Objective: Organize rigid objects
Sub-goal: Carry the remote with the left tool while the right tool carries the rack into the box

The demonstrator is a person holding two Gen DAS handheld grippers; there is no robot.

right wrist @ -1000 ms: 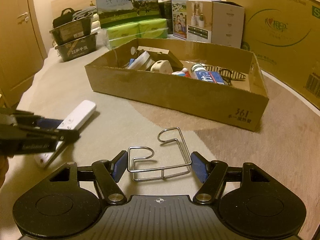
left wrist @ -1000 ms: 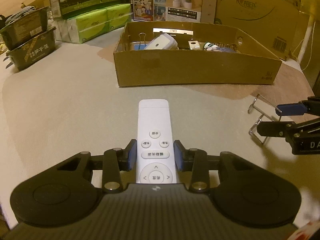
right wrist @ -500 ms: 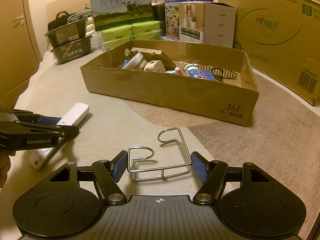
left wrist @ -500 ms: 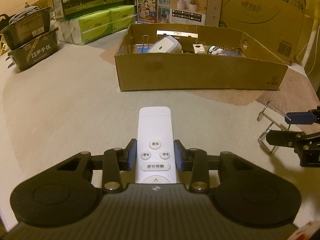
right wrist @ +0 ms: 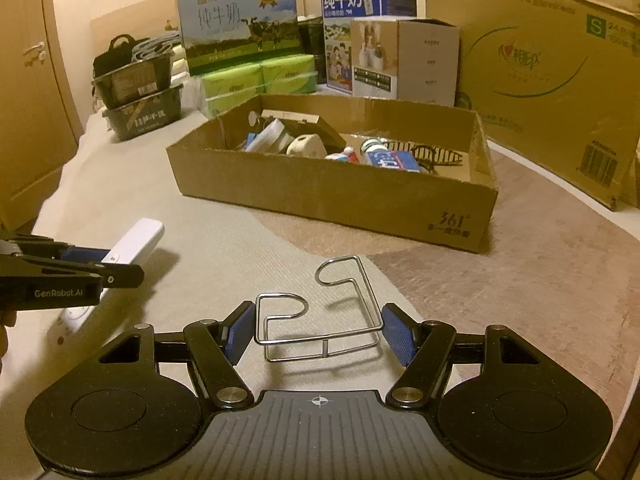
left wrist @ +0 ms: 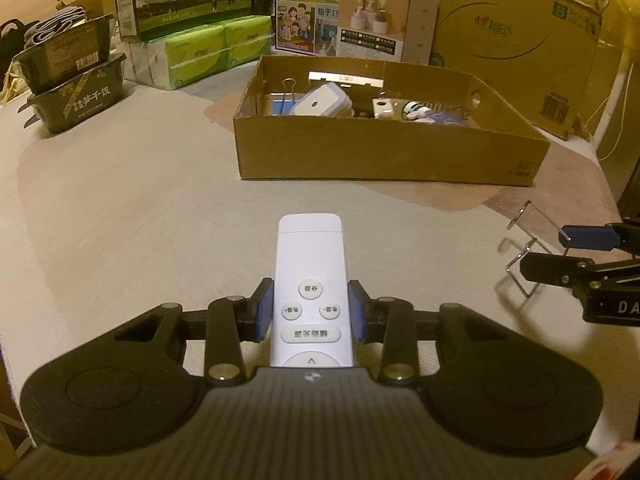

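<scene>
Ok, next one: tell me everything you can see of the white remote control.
The white remote control is a slim, flat, glossy bar that looks like plastic, with rounded corners. Its face carries round grey-white buttons, one wide oval button and part of a direction ring with an arrow. The left claw is shut on it, one blue pad on each long side, about the button area. Its plain far end points toward the cardboard box. In the right wrist view that end is tilted up, off the beige surface, casting a shadow.
</scene>
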